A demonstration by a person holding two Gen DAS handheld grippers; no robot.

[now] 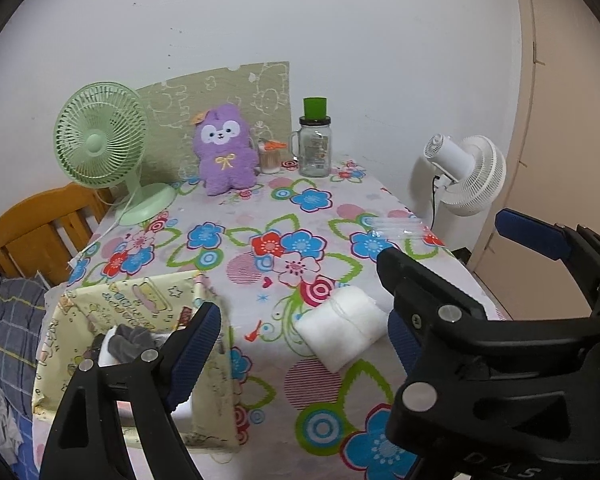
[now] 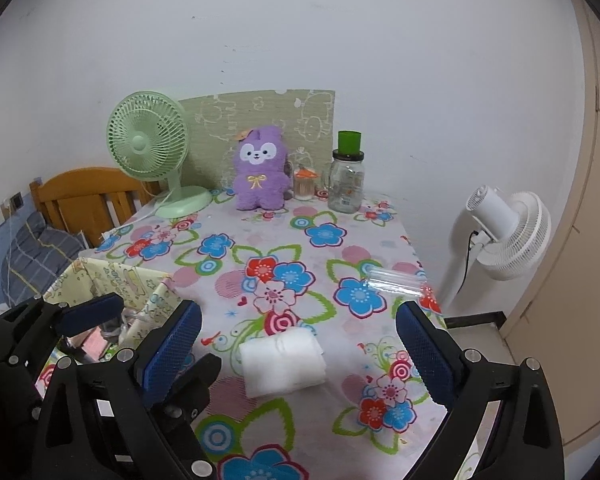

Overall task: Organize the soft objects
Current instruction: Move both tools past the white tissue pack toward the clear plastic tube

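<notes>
The table (image 2: 332,248) is covered with a flowered cloth, and its middle part is bare. A folded white soft pad (image 2: 282,362) lies flat near the front edge of the table, a little toward the right side, with free cloth all around it. At the front left corner stands a yellow fabric basket (image 1: 112,312), open at the top; a grey soft item (image 1: 134,342) lies inside it.

The left gripper (image 1: 304,354) has its jaws wide apart and holds nothing; the pad lies between its two fingers in the left wrist view, but the pads do not press on it. The right gripper (image 2: 298,356) also stands wide apart and empty, with the white pad in front of it between the fingers.

Along the back edge stand a green fan (image 2: 150,152) at the left corner, a purple plush toy (image 2: 260,172) in the middle, and a glass jar (image 2: 346,184) to its right. A clear plastic bag (image 2: 396,280) lies near the right edge. Beyond that edge, off the table, stands a white fan (image 2: 508,236).
</notes>
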